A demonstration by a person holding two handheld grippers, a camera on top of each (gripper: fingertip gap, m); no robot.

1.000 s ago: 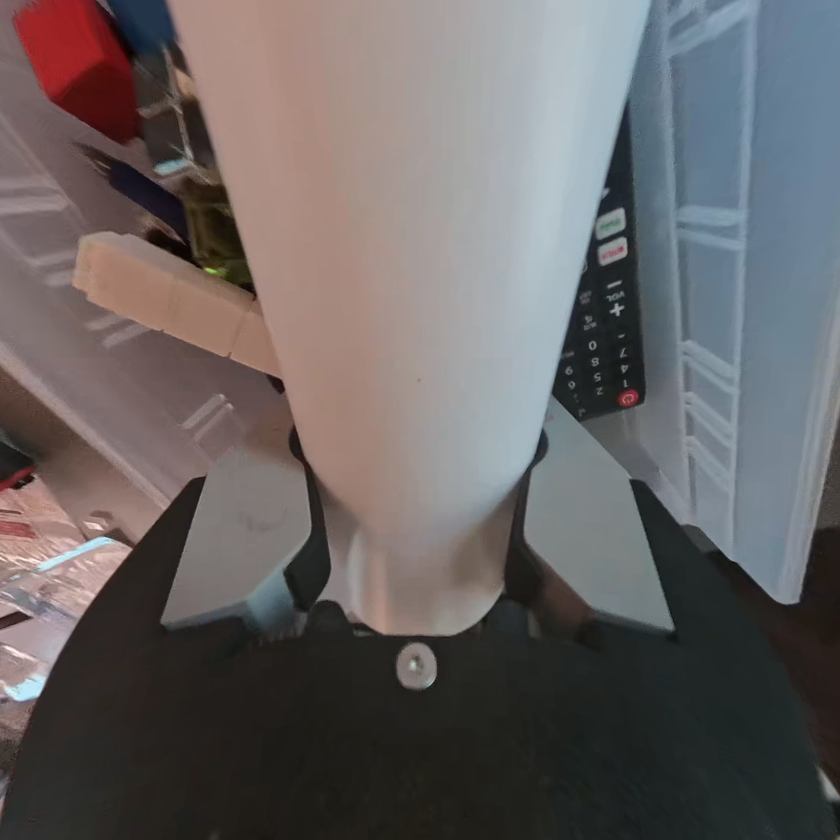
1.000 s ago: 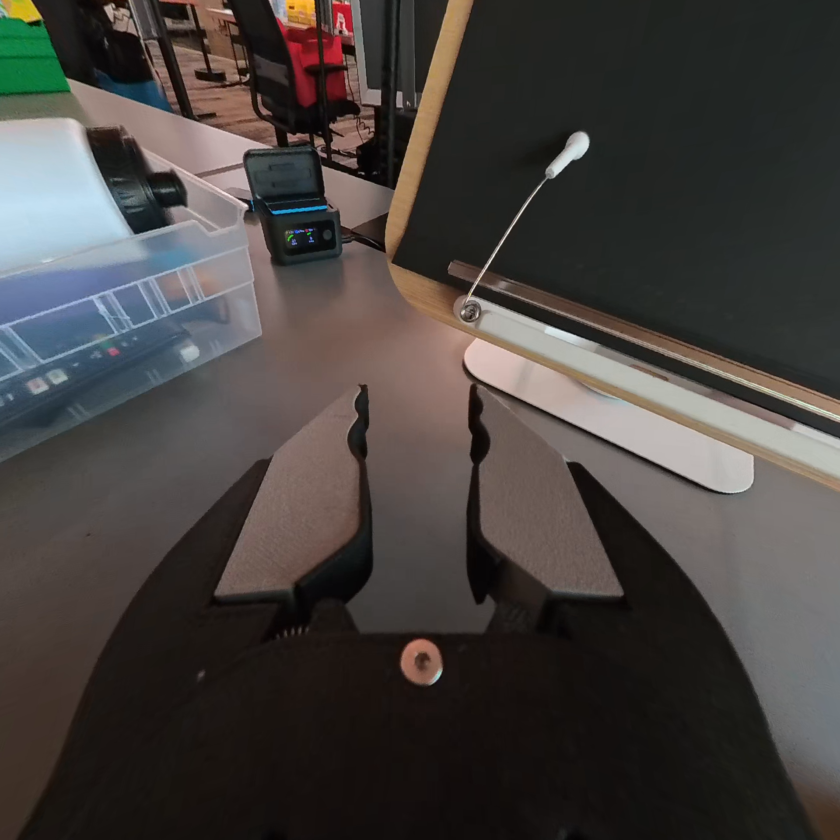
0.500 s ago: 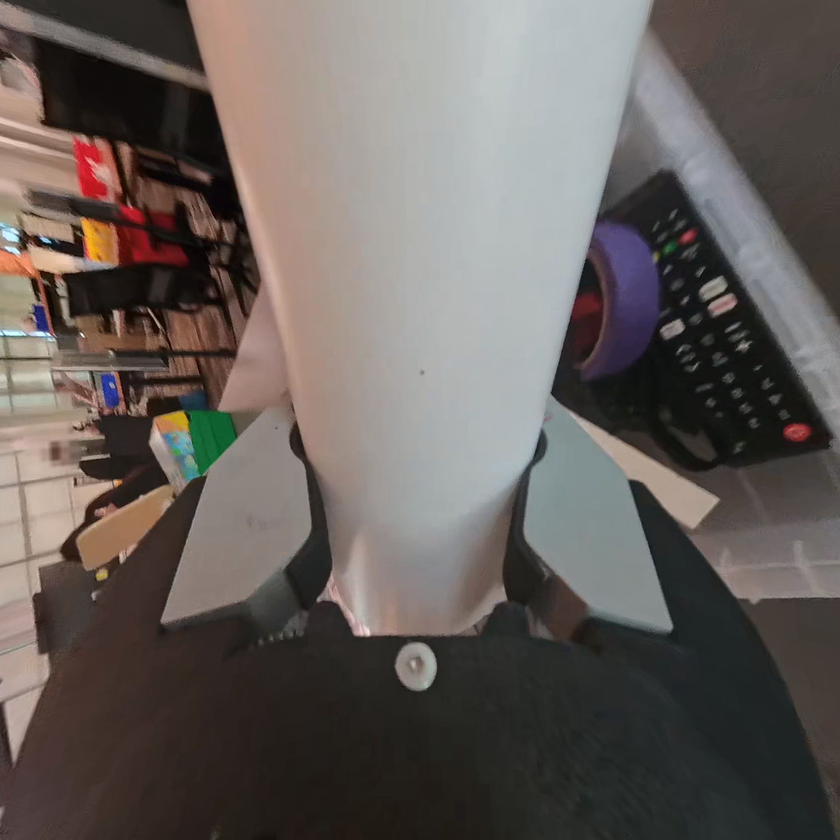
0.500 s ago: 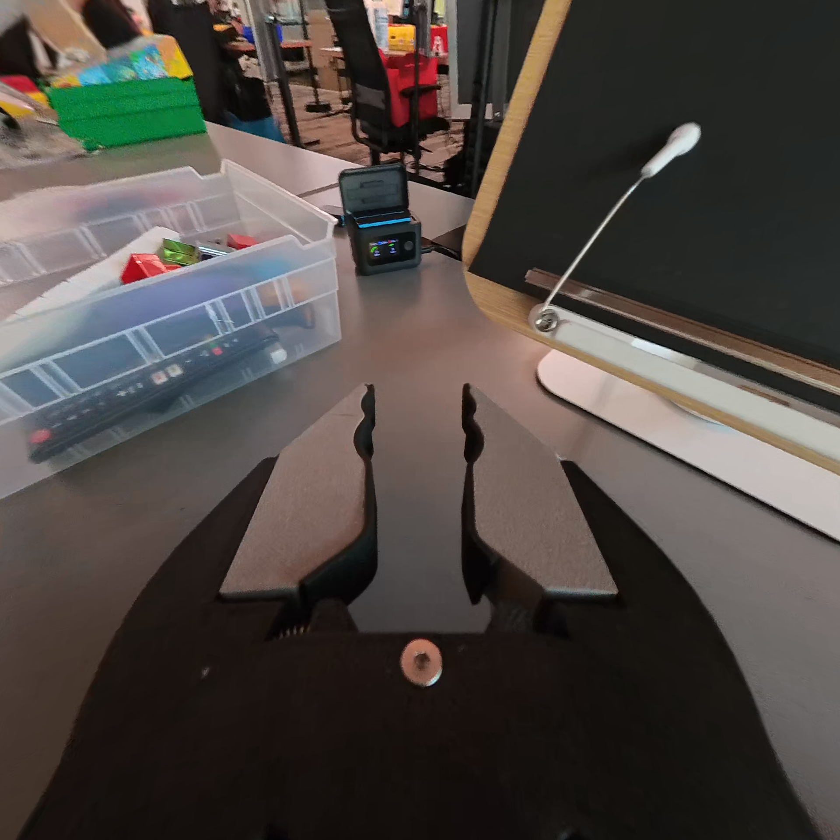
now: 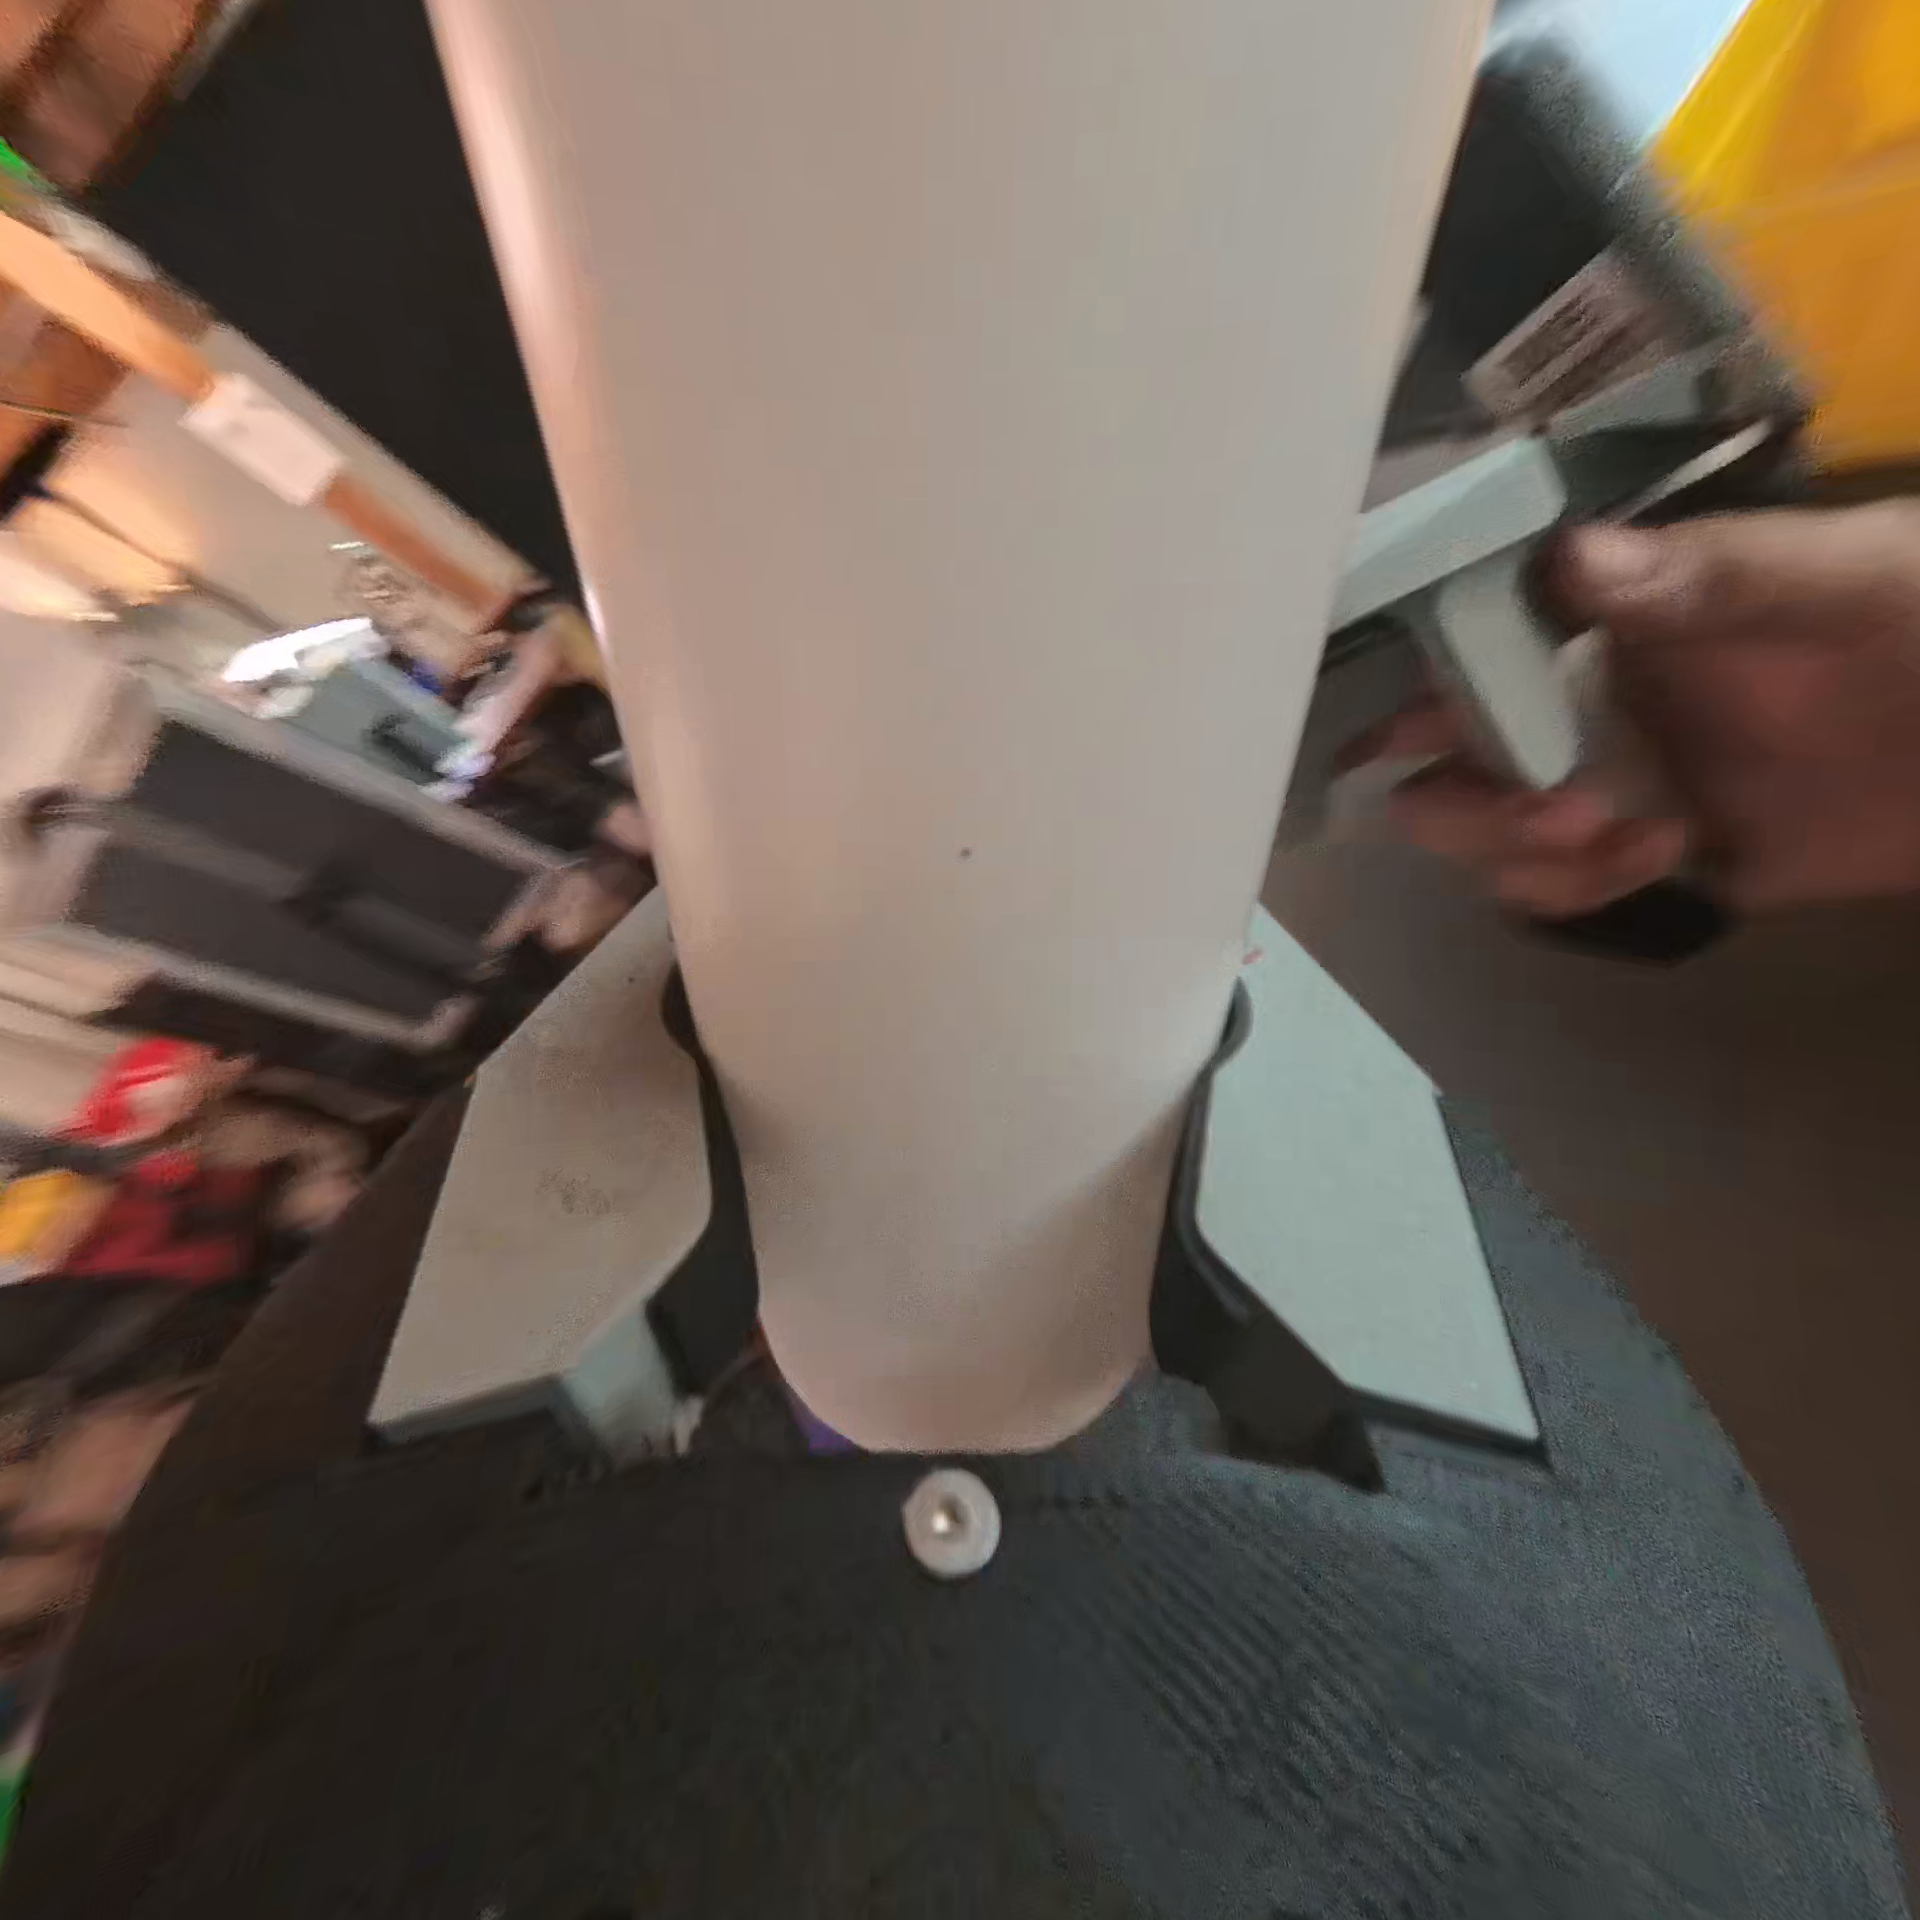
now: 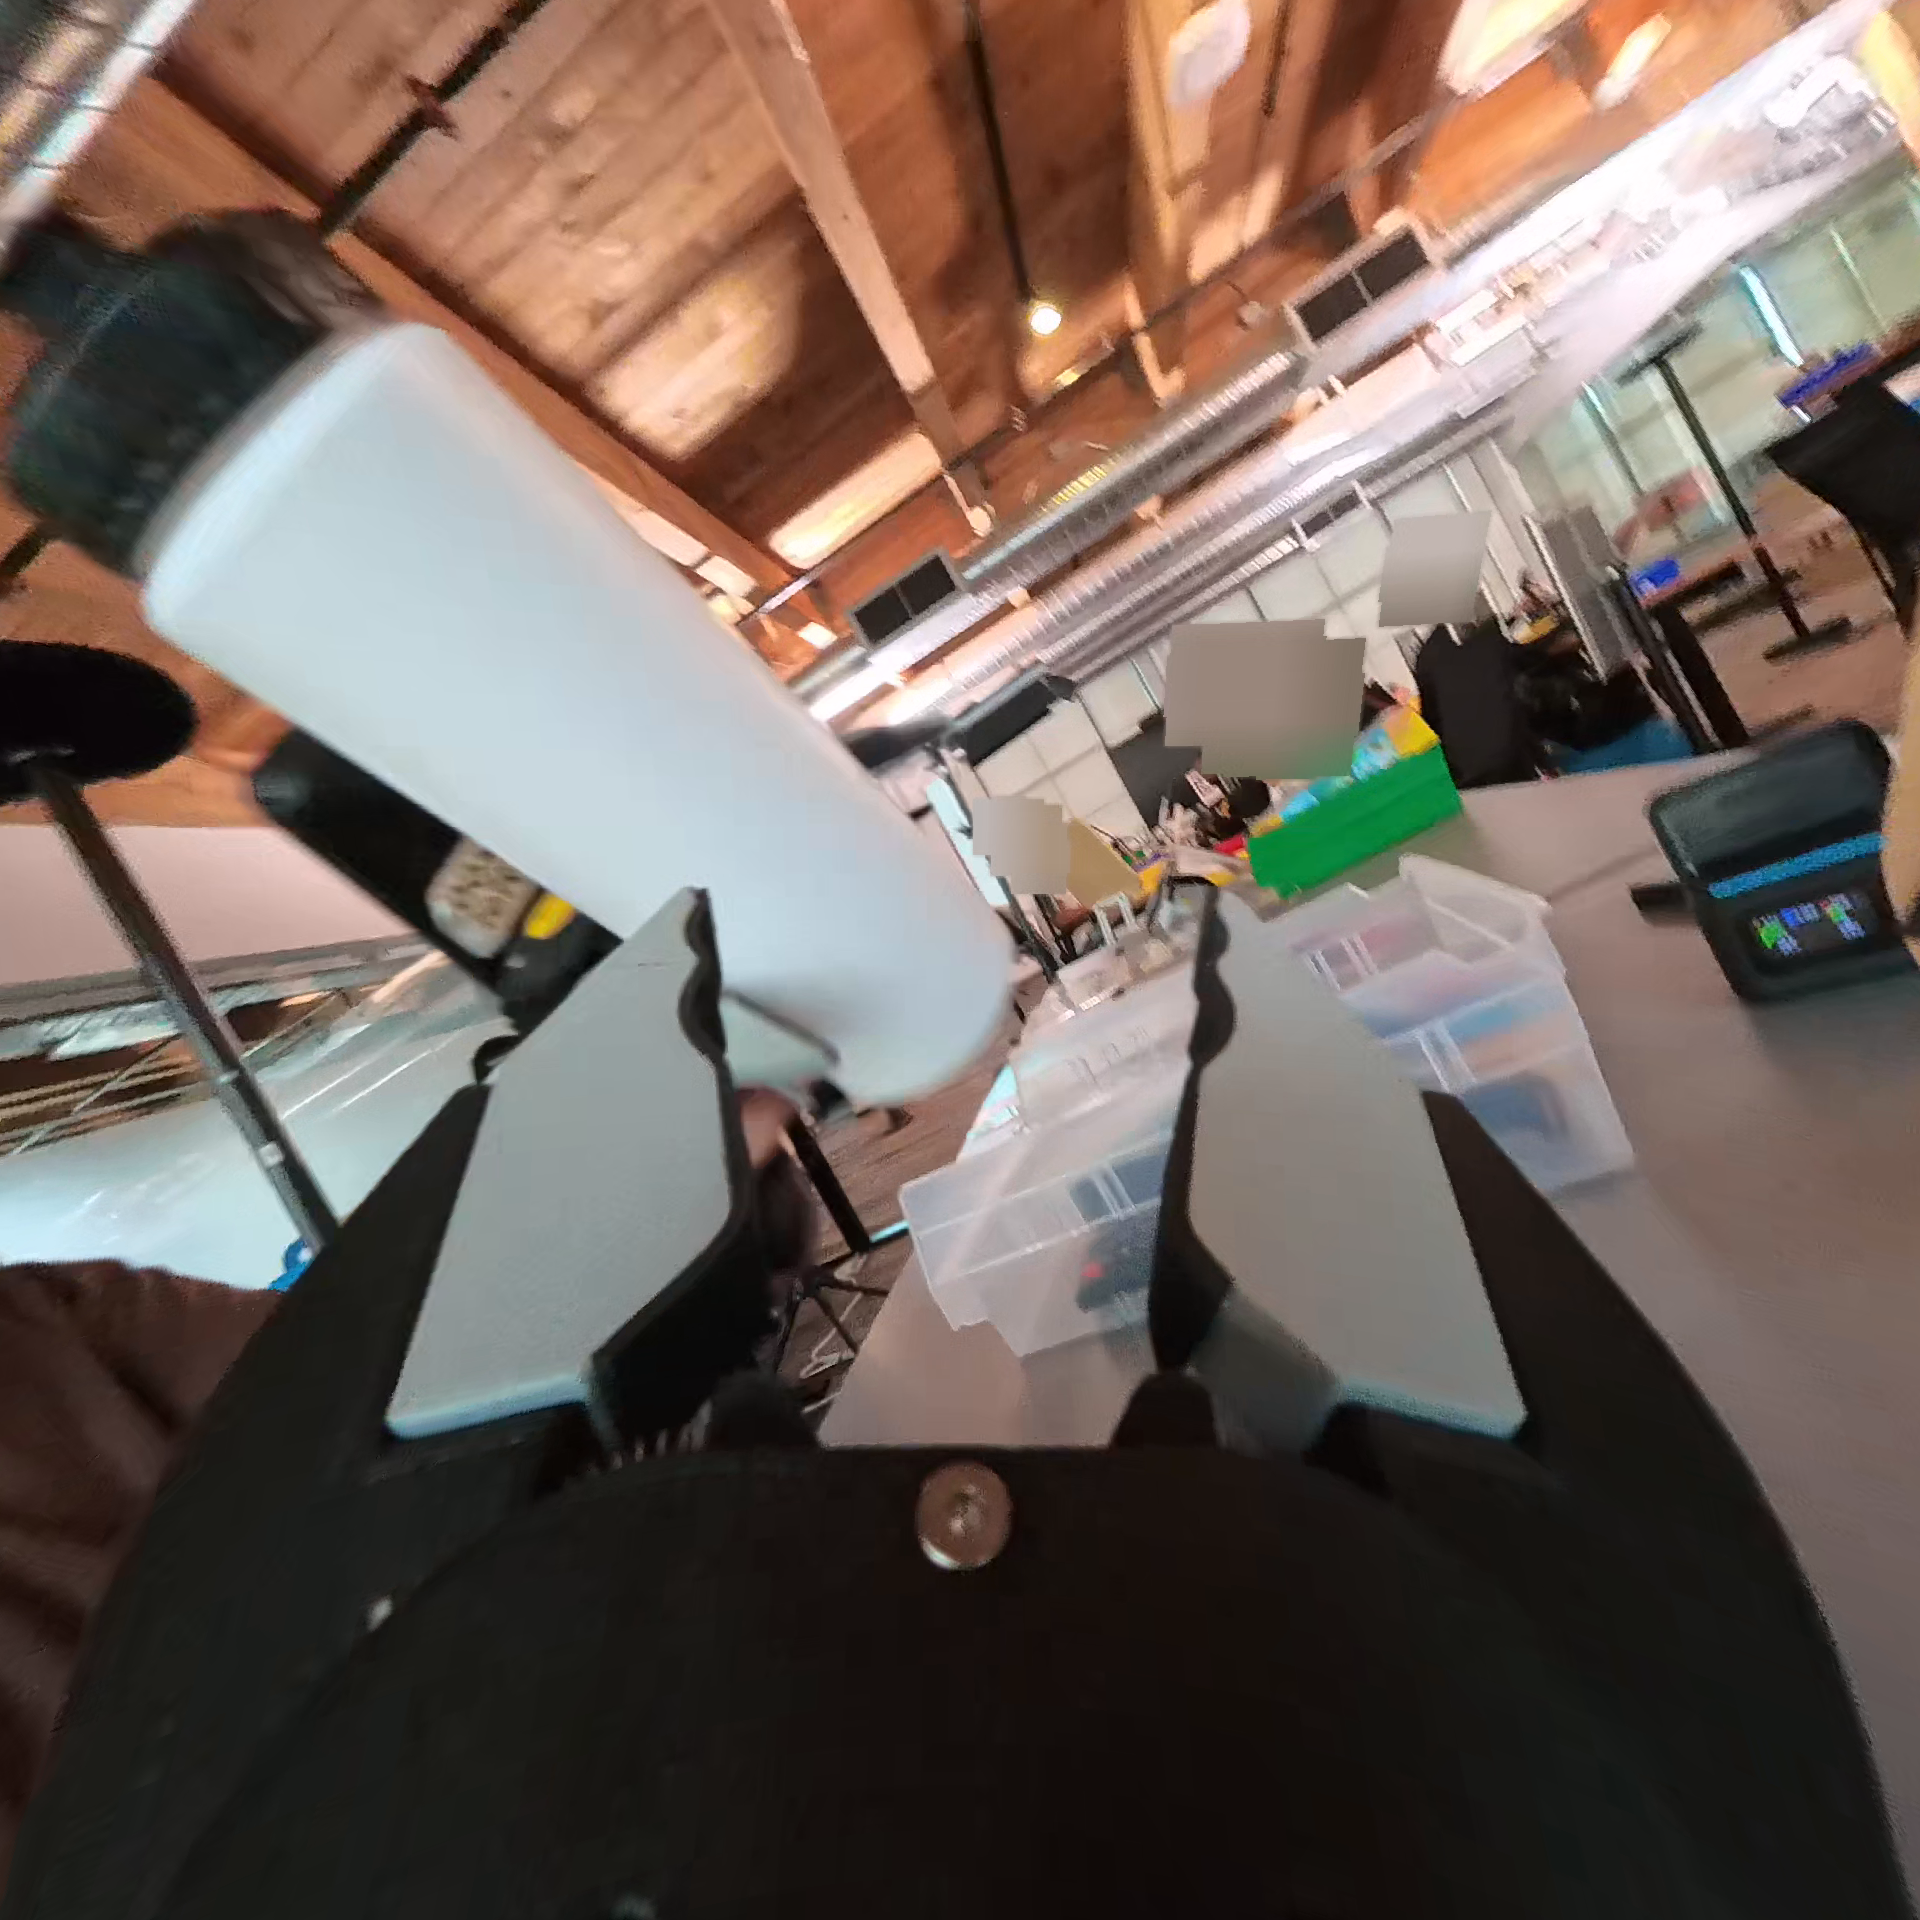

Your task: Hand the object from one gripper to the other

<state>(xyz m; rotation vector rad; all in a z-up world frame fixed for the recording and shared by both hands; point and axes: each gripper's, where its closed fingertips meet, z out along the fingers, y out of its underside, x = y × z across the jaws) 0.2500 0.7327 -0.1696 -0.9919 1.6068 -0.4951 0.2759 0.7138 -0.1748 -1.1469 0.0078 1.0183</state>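
white and smooth, the tall cylindrical bottle (image 5: 956, 582) fills the centre of the left wrist view, its base clamped between the left gripper (image 5: 954, 1101) jaws. in the right wrist view the bottle slants across the upper left, black cap up, its base just above the right gripper (image 6: 951, 997), jaws spread wide.

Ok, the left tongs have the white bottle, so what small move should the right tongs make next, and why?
Probably ease the right tongs forward and up around the bottle. They are open and empty, and the bottle's lower end sits just past their left finger, tilted, not yet between the fingers. The left tongs grip its other end.
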